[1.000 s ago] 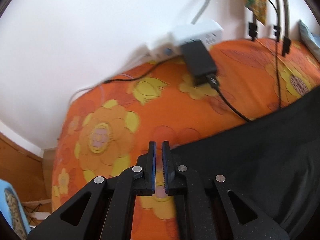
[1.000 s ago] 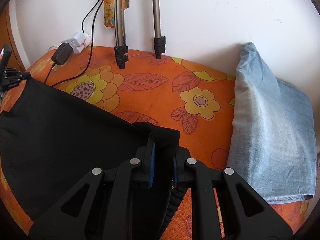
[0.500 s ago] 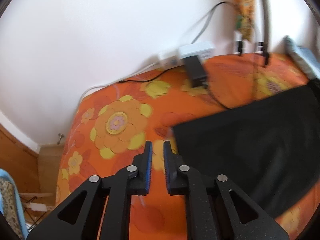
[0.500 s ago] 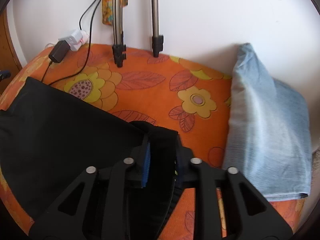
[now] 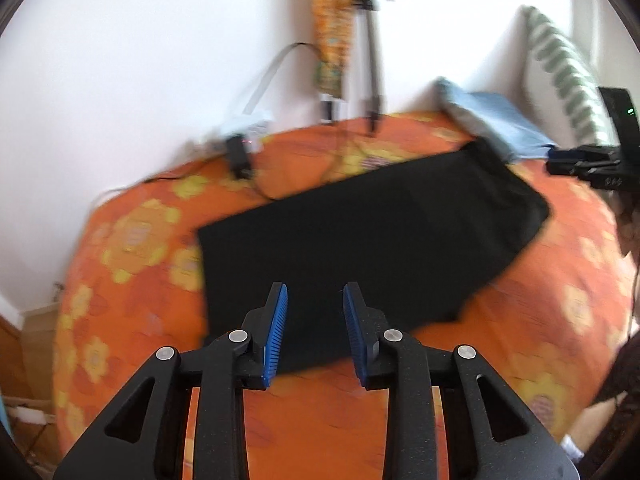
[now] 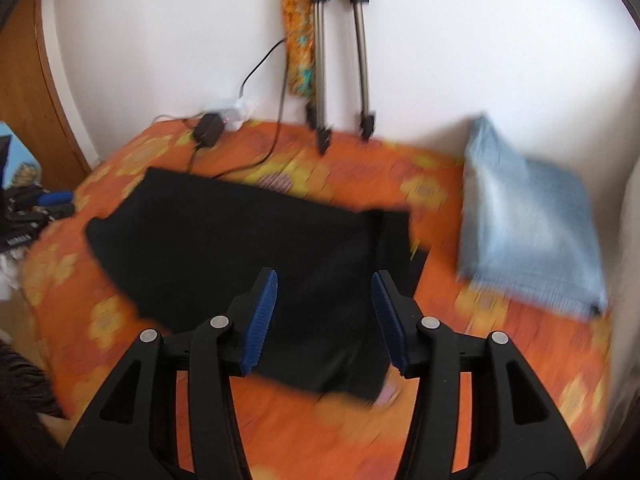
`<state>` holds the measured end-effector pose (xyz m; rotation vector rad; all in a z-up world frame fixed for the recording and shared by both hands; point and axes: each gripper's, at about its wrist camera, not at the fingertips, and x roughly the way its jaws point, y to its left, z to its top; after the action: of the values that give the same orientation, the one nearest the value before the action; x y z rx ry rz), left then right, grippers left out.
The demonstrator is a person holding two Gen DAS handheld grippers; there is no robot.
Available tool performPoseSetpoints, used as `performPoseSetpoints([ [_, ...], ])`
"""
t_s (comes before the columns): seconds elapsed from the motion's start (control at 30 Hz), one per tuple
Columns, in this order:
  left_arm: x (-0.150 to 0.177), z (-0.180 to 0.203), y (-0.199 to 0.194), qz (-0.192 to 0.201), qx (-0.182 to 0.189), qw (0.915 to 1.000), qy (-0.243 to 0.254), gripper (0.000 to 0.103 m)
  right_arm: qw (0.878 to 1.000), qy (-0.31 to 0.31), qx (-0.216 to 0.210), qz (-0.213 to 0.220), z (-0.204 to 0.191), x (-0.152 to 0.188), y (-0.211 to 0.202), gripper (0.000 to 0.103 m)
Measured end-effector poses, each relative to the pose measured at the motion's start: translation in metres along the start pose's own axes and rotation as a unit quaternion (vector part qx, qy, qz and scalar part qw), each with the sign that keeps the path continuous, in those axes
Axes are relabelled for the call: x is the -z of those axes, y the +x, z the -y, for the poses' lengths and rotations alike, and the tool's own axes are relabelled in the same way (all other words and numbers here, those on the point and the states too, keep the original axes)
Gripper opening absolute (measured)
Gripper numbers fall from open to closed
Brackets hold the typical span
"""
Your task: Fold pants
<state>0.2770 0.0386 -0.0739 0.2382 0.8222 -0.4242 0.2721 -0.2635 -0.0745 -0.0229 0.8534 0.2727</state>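
The black pants (image 5: 360, 236) lie folded flat on the orange flowered bed cover (image 5: 132, 248); in the right wrist view the pants (image 6: 248, 256) fill the middle. My left gripper (image 5: 314, 308) hovers above the pants' near edge, its jaws opening, nothing between the blue pads. My right gripper (image 6: 324, 296) hangs above the pants too, jaws opening wide, pads clear of the cloth. At the right edge of the left wrist view the right gripper (image 5: 592, 164) shows from the side; at the left edge of the right wrist view the left gripper (image 6: 40, 204) appears.
A folded light-blue cloth (image 6: 528, 216) lies on the bed to the right of the pants. A black charger (image 6: 208, 130) with its cable and a white power strip (image 6: 232, 106) sit by the wall. Tripod legs (image 6: 320, 60) stand on the bed's far side. A striped pillow (image 5: 560, 68) leans far right.
Both grippers let go of the pants and pulled back and up. Their jaws went from shut to open. The pants now lie flat, seen whole in both views.
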Motion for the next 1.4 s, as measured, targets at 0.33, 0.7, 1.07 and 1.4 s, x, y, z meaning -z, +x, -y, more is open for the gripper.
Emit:
performPoseSetpoints([
  [0.33,0.023,0.075,0.036,-0.078,0.127,0.9888,0.002,0.027,0.99,0.133,0.034,-0.036,0.033,0.054,-0.006,0.052],
  [0.7,0.016,0.089,0.064,-0.095,0.124,0.9877,-0.008,0.028,0.954,0.29,-0.024,-0.074,0.076,0.077,0.035,0.052],
  [1.07,0.016,0.087,0.08,-0.104,0.097,0.9898,-0.011,0.032,0.937,0.334,-0.065,-0.073,0.077,0.082,0.053,0.052],
  [1.4,0.013,0.083,0.088,-0.085,0.102,0.9903,-0.041,0.033,0.936,0.341,-0.061,-0.06,0.076,0.081,0.056,0.05],
])
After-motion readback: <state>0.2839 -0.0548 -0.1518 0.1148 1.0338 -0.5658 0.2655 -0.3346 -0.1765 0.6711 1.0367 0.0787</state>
